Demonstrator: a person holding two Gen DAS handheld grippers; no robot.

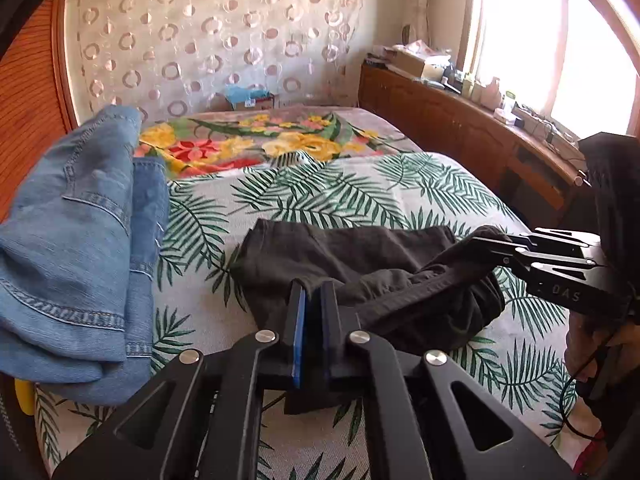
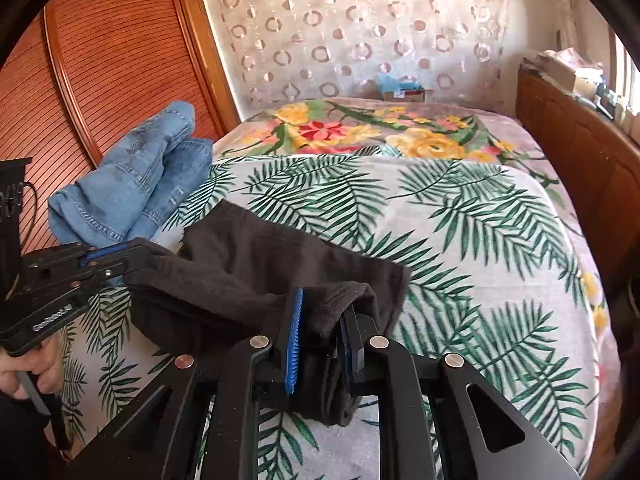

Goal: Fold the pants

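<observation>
Pants [image 1: 360, 256], dark and half-folded, are lying near on the bed [image 1: 440, 184]; the right gripper [image 2: 320, 336] is holding a bunched edge between narrow fingers; the left gripper [image 1: 312, 320] is pinching cloth, fingers nearly closed; loosening now is risking the fold slumping; both are angling downward beside denim jeans [image 1: 80, 240].

The left gripper [image 1: 314, 312] points down and forward, its jaws nearly together with a narrow gap between the blue pads. The right gripper [image 2: 320, 334] tilts down likewise, jaws slightly parted with dark cloth between them. A hand [image 2: 28, 372] grips the left gripper's handle from below.
</observation>
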